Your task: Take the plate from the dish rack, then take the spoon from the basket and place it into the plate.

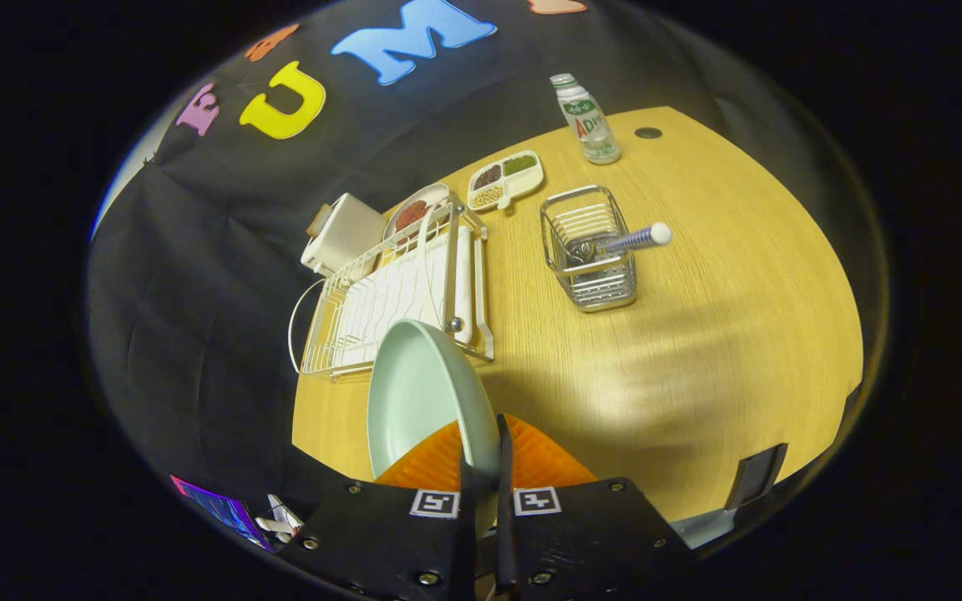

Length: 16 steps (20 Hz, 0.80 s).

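Pale green and round, one ceramic plate (414, 401) is standing on edge, its rim clamped between the fingers (481, 467). One striped-handled spoon (631, 240) is leaning in one wire basket (589, 250) beside one white wire dish rack (397, 292).

The gripper (481, 455) is held well above the tabletop (698, 334), looking steeply down along its fingers (439, 467). The two fingers stand nearly together, with only a thin gap between them, and the rim of the plate (418, 392) sits in that gap, pinched from both sides. The plate stands on edge and extends ahead of the fingertips, clear of the tabletop. Each finger base carries a square marker.
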Each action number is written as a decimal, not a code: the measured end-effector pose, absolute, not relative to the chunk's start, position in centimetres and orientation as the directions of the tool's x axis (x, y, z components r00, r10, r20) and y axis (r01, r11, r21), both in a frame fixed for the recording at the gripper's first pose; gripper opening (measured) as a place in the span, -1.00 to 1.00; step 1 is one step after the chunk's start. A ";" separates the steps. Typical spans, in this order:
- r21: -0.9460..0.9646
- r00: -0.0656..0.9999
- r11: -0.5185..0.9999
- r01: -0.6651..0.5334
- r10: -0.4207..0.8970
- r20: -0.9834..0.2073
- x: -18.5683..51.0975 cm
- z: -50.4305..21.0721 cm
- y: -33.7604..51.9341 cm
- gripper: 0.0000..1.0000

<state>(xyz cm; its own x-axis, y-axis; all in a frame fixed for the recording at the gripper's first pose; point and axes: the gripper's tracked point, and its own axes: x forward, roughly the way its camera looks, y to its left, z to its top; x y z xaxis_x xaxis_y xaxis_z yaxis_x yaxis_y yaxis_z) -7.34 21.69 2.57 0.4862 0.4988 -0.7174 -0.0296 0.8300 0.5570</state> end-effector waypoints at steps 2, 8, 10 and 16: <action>0.574 0.469 0.819 0.016 0.501 -0.728 -7.3 0.2 21.4 -0.81; 0.615 0.432 0.782 0.098 0.523 -0.735 -7.5 -4.4 21.5 -0.81; 0.638 0.434 0.760 0.122 0.538 -0.723 -7.6 -5.0 21.9 -0.81; 0.684 0.416 0.705 0.187 0.574 -0.706 -8.0 -7.7 22.6 -0.81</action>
<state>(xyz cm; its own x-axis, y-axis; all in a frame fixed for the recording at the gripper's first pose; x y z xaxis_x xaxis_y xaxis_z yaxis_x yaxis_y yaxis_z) -7.96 22.62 -7.72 0.4158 0.5738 -0.7056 0.1865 0.7055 0.6837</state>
